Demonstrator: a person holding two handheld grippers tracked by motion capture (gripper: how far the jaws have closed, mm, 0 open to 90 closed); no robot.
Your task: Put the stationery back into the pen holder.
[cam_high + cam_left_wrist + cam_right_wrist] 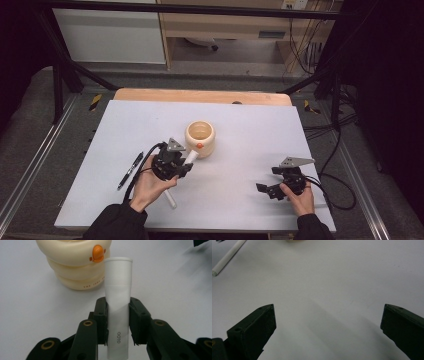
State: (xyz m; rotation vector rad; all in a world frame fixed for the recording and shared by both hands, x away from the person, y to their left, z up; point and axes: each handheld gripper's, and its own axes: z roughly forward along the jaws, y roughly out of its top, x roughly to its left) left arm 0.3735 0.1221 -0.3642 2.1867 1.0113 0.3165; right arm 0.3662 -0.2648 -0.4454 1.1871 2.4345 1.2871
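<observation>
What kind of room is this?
Probably a lab recording station: a white-topped table inside a black metal frame, loose cables on the grey floor, and a person working hand-held grippers.

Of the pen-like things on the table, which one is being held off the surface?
The white tube, clamped between the left gripper's fingers near the cream pot. The black pen lies flat, untouched, at the table's left.

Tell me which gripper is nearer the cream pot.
Left. The left gripper holds a white tube right beside the cream pot; the right gripper sits open, well off toward the table's right edge.
</observation>
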